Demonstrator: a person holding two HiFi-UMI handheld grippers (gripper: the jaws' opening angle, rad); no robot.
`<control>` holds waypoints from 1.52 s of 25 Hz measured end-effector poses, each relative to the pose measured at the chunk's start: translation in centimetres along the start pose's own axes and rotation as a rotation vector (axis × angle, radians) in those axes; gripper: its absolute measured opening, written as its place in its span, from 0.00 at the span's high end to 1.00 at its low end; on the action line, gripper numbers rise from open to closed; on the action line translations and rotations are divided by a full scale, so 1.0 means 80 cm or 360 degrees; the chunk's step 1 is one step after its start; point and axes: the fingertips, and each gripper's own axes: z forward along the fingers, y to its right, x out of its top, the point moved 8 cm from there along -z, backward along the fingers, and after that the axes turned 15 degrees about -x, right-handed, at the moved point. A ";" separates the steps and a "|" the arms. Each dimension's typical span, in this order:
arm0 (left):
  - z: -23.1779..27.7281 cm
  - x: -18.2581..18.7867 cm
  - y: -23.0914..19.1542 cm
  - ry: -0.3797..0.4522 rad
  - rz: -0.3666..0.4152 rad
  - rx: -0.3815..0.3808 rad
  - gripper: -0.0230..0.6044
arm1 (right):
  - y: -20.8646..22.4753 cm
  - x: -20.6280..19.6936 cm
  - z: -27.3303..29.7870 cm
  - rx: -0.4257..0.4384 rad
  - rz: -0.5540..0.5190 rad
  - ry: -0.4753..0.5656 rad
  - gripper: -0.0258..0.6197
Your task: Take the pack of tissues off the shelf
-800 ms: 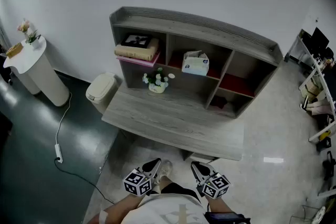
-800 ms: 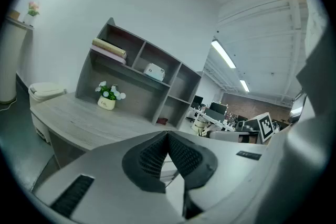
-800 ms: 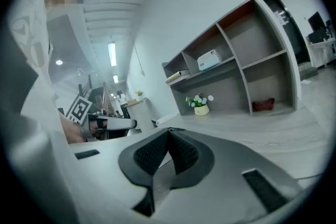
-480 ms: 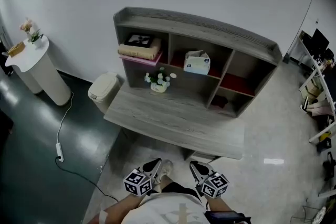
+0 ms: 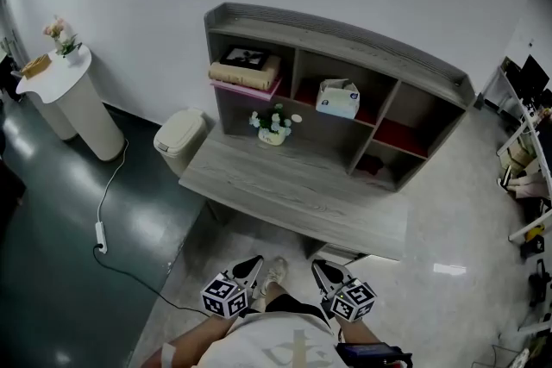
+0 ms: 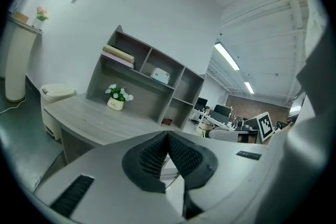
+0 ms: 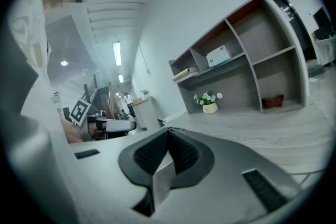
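**Short of the desk: grippers empty**

Close to my body, I hold the left gripper [image 6: 168, 136] and right gripper [image 7: 168, 132], jaws clenched on nothing. Across the desk [image 5: 293, 196], well apart, the pack of tissues [image 5: 338, 98] sits in the shelf's [image 5: 345, 37] upper middle compartment.

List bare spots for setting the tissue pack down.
Desktop is bare from the flower pot out to its front and right edges. Upper right cubby looks empty. Crowded: left cubby holds books; tissue pack sits in the middle one.
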 end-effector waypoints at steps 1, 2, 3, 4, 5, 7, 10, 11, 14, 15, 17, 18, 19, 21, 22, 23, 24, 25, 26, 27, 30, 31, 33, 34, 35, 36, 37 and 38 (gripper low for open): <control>-0.003 -0.001 0.000 0.0001 -0.0004 0.0004 0.94 | -0.002 -0.001 0.000 0.0005 -0.0001 -0.0005 0.95; -0.005 -0.003 0.000 0.0003 -0.0007 0.0006 0.94 | -0.004 -0.002 0.001 0.0008 -0.0005 -0.0009 0.95; -0.007 -0.003 0.000 0.0005 -0.0009 0.0007 0.94 | -0.005 -0.002 0.001 0.0009 -0.0009 -0.0012 0.95; -0.009 -0.004 0.000 0.0007 -0.0009 0.0008 0.94 | -0.007 -0.003 0.001 0.0010 -0.0012 -0.0014 0.95; -0.010 -0.004 -0.001 0.0008 -0.0009 0.0009 0.94 | -0.007 -0.004 0.002 0.0010 -0.0014 -0.0017 0.95; -0.011 -0.003 -0.002 0.0009 -0.0006 0.0007 0.94 | -0.008 -0.005 0.002 0.0006 -0.0014 -0.0021 0.95; -0.008 0.001 -0.003 0.0009 0.0001 -0.0006 0.94 | -0.006 -0.005 0.000 -0.0010 -0.0015 -0.0025 0.95; -0.008 0.002 -0.002 0.0009 0.0002 -0.0010 0.94 | -0.006 -0.004 0.000 -0.0015 -0.0015 -0.0024 0.95; -0.004 0.003 -0.003 -0.0001 0.0000 -0.0027 0.94 | -0.006 0.001 -0.003 -0.0033 -0.0014 -0.0008 0.95; -0.001 0.004 -0.003 -0.0005 0.0001 -0.0037 0.94 | -0.005 0.003 -0.003 -0.0040 -0.0013 0.0000 0.95; 0.008 0.003 -0.002 -0.0016 0.0005 -0.0062 0.94 | -0.002 0.005 -0.004 -0.0052 -0.0014 0.0010 0.95; 0.012 0.003 -0.001 -0.0021 0.0006 -0.0075 0.94 | -0.001 0.006 -0.005 -0.0058 -0.0014 0.0011 0.95; 0.015 0.003 0.000 -0.0025 0.0006 -0.0086 0.94 | 0.001 0.006 -0.006 -0.0064 -0.0012 0.0011 0.95; 0.022 0.004 -0.001 -0.0031 0.0008 -0.0100 0.94 | 0.005 0.006 -0.007 -0.0079 -0.0006 0.0012 0.95; 0.024 0.006 -0.002 -0.0032 0.0009 -0.0105 0.94 | 0.008 0.007 -0.007 -0.0088 -0.0002 0.0014 0.95; 0.026 0.007 -0.003 -0.0033 0.0010 -0.0108 0.94 | 0.010 0.008 -0.006 -0.0097 0.0002 0.0016 0.95; 0.028 0.009 -0.004 -0.0035 0.0010 -0.0110 0.94 | 0.013 0.008 -0.005 -0.0105 0.0007 0.0018 0.95; 0.029 0.009 -0.006 -0.0040 0.0008 -0.0110 0.94 | 0.015 0.009 -0.003 -0.0111 0.0012 0.0020 0.95; 0.030 0.009 -0.008 -0.0048 0.0005 -0.0108 0.94 | 0.016 0.009 -0.001 -0.0113 0.0016 0.0020 0.95; 0.030 0.008 -0.010 -0.0057 0.0000 -0.0106 0.94 | 0.017 0.009 0.002 -0.0111 0.0021 0.0019 0.95; 0.033 0.005 -0.019 -0.0086 -0.0017 -0.0099 0.94 | 0.017 0.003 0.012 -0.0102 0.0040 0.0004 0.95; 0.035 0.006 -0.022 -0.0093 -0.0018 -0.0100 0.94 | 0.018 0.001 0.015 -0.0102 0.0049 0.0000 0.95; 0.042 0.010 -0.028 -0.0106 -0.0010 -0.0105 0.94 | 0.022 -0.001 0.022 -0.0108 0.0066 -0.0002 0.95; 0.045 0.013 -0.031 -0.0110 -0.0005 -0.0108 0.94 | 0.024 0.000 0.024 -0.0113 0.0071 -0.0002 0.95; 0.048 0.016 -0.033 -0.0113 0.0001 -0.0112 0.94 | 0.026 0.001 0.027 -0.0118 0.0075 0.0000 0.95; 0.051 0.020 -0.035 -0.0116 0.0005 -0.0115 0.94 | 0.028 0.003 0.029 -0.0123 0.0079 0.0003 0.95; 0.055 0.023 -0.037 -0.0118 0.0008 -0.0119 0.94 | 0.031 0.006 0.032 -0.0129 0.0081 0.0007 0.95; 0.059 0.026 -0.040 -0.0120 0.0010 -0.0125 0.94 | 0.035 0.009 0.034 -0.0136 0.0084 0.0013 0.95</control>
